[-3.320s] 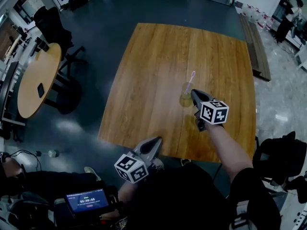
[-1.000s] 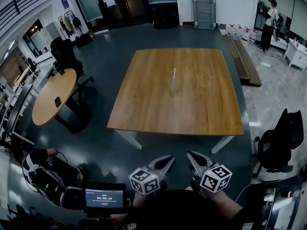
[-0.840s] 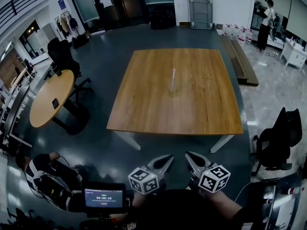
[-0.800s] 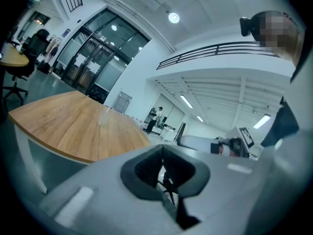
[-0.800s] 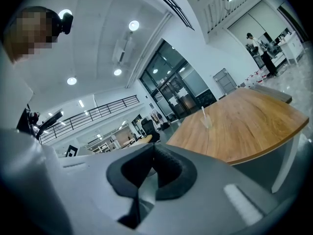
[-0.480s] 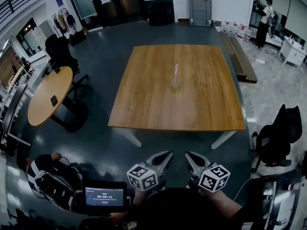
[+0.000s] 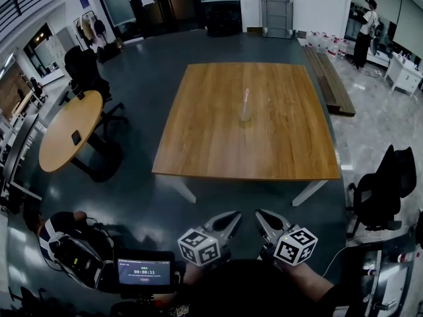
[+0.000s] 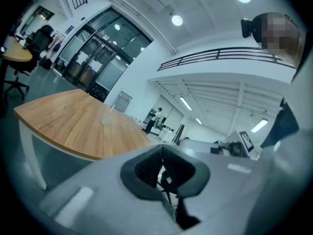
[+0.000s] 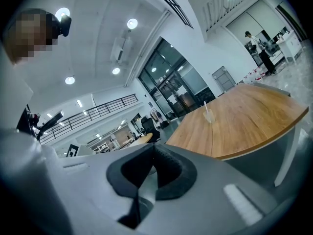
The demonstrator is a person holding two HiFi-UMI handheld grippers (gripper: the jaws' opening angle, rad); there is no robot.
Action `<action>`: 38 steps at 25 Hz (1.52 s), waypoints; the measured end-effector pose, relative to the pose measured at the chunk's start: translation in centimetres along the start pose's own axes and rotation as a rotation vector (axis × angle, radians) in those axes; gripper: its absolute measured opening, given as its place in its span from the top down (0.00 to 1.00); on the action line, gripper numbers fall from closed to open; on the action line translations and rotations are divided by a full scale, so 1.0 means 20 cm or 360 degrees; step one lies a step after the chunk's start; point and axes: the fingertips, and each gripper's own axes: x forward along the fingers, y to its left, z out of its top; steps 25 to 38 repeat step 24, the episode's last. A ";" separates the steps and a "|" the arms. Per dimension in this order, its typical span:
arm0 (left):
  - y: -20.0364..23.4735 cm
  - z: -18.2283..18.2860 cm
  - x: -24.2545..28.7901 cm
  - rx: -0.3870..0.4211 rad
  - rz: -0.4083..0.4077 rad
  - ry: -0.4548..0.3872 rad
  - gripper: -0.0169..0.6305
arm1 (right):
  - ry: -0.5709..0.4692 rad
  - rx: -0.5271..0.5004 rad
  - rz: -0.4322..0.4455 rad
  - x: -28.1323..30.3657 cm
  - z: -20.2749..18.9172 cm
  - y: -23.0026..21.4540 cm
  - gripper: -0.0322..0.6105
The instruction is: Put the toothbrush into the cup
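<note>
So the toothbrush (image 7: 246,100) is in the cup (image 7: 245,117). It stands close to upright, head end up, leaning a little against the rim. The cup is clear and sits around the middle of the wooden table (image 7: 198,144), a bit toward the far side. I can't see anything else on the tabletop.

I'm standing well back from the table. Both grippers are pulled in close to my body at the near edge of the head view, with dark floor between them and the table's near edge. My left gripper (image 7: 231,218) is closed: in its own view the tips (image 8: 163,147) meet, with only the hollow behind them showing, and there's nothing in there. It's the same with my right gripper (image 7: 262,216), tips (image 9: 153,147) together and holding nothing. The two sit just beside each other, noses pointing toward the table, marker cubes on the near end.

From the left gripper view the cup (image 8: 105,120) and toothbrush (image 8: 110,110) look tiny, way out on the tabletop (image 8: 73,126). The right gripper view has them off to the right, again small and far away, with the cup (image 9: 209,116) under the toothbrush stick (image 9: 206,106).

Around the room, there's a round table (image 7: 66,127) off to the left with a dark chair behind it, and a black office chair (image 7: 383,190) on the right. A person (image 7: 365,18) is standing in the far right corner. There's also a small screen (image 7: 144,271) lit up near my left side.
</note>
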 end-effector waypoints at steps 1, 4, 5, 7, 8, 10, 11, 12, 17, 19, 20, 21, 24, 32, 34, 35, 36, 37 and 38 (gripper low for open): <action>-0.01 0.00 0.00 0.0004 -0.0003 0.0000 0.97 | -0.0001 -0.0003 0.0002 0.00 0.00 0.00 0.94; -0.02 -0.01 0.01 0.0012 -0.0003 -0.0003 0.97 | -0.0007 -0.0003 0.0001 -0.02 0.01 -0.01 0.94; -0.02 -0.01 0.01 0.0013 -0.0003 -0.0003 0.97 | -0.0010 -0.0002 -0.0001 -0.02 0.01 -0.01 0.94; -0.03 -0.01 0.01 0.0016 -0.0008 0.0000 0.97 | -0.0017 -0.0003 -0.0004 -0.03 0.01 -0.01 0.94; -0.04 -0.01 0.01 0.0020 -0.0012 0.0002 0.97 | -0.0018 -0.0004 -0.0005 -0.03 0.02 -0.01 0.94; -0.05 -0.01 0.02 0.0028 -0.0020 0.0008 0.97 | -0.0017 -0.0006 -0.0004 -0.04 0.02 -0.01 0.94; -0.06 -0.01 0.03 0.0031 -0.0023 0.0010 0.97 | -0.0016 -0.0007 -0.0004 -0.04 0.02 -0.02 0.94; -0.06 -0.02 0.03 0.0032 -0.0025 0.0011 0.97 | -0.0017 -0.0008 -0.0004 -0.04 0.02 -0.02 0.94; -0.07 -0.02 0.03 0.0028 -0.0021 0.0005 0.97 | -0.0022 -0.0014 -0.0013 -0.07 0.02 -0.02 0.94; -0.09 -0.02 0.03 0.0030 -0.0024 0.0006 0.97 | -0.0022 -0.0017 -0.0014 -0.08 0.03 -0.02 0.94; -0.09 -0.02 0.03 0.0031 -0.0026 0.0006 0.97 | -0.0023 -0.0019 -0.0014 -0.09 0.03 -0.02 0.94; -0.09 -0.02 0.03 0.0031 -0.0028 0.0006 0.97 | -0.0023 -0.0020 -0.0014 -0.09 0.03 -0.02 0.94; -0.09 -0.02 0.03 0.0035 -0.0031 0.0004 0.97 | -0.0024 -0.0024 -0.0016 -0.08 0.03 -0.01 0.94; -0.09 -0.02 0.03 0.0035 -0.0031 0.0004 0.97 | -0.0024 -0.0024 -0.0016 -0.08 0.03 -0.01 0.94; -0.09 -0.02 0.03 0.0035 -0.0031 0.0004 0.97 | -0.0024 -0.0024 -0.0016 -0.08 0.03 -0.01 0.94; -0.09 -0.02 0.03 0.0035 -0.0031 0.0004 0.97 | -0.0024 -0.0024 -0.0016 -0.08 0.03 -0.01 0.94; -0.09 -0.02 0.03 0.0035 -0.0031 0.0004 0.97 | -0.0024 -0.0024 -0.0016 -0.08 0.03 -0.01 0.94; -0.09 -0.02 0.03 0.0035 -0.0031 0.0004 0.97 | -0.0024 -0.0024 -0.0016 -0.08 0.03 -0.01 0.94; -0.09 -0.02 0.03 0.0035 -0.0031 0.0004 0.97 | -0.0024 -0.0024 -0.0016 -0.08 0.03 -0.01 0.94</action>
